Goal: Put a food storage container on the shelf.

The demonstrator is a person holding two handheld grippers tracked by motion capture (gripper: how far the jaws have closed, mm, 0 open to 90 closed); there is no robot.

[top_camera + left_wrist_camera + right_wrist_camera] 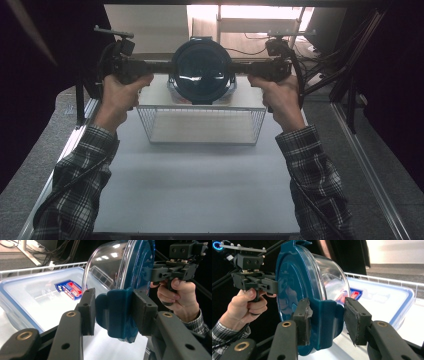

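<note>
A round clear container with a blue snap-lock lid (201,70) hangs in the air between the two claws, turned on its side so the lid faces the person and the transparent bowl points away. The left claw (113,312) is clamped on one blue lid latch (117,315), its pads pressing the tab from both sides; the right claw (327,323) grips the opposite latch (328,322) the same way. Taking the two tabs at opposite edges looks like a way to carry a wide, smooth thing that neither claw could span alone, and it keeps the weight balanced between the hands.

Below and just beyond the claws sits a white wire basket (201,125) on the counter (200,185). Beyond the held container lies a rectangular plastic box with a blue-rimmed lid and a printed label (50,297), with basket wire showing around it in the left gripper view; from the high view I cannot tell whether that wire belongs to the near basket or to a second one behind it.

My reading is that the container is being carried clear of the basket rim, the tilt being a consequence of gripping by hinged tabs. A risk: a latch could flip open under the load.
</note>
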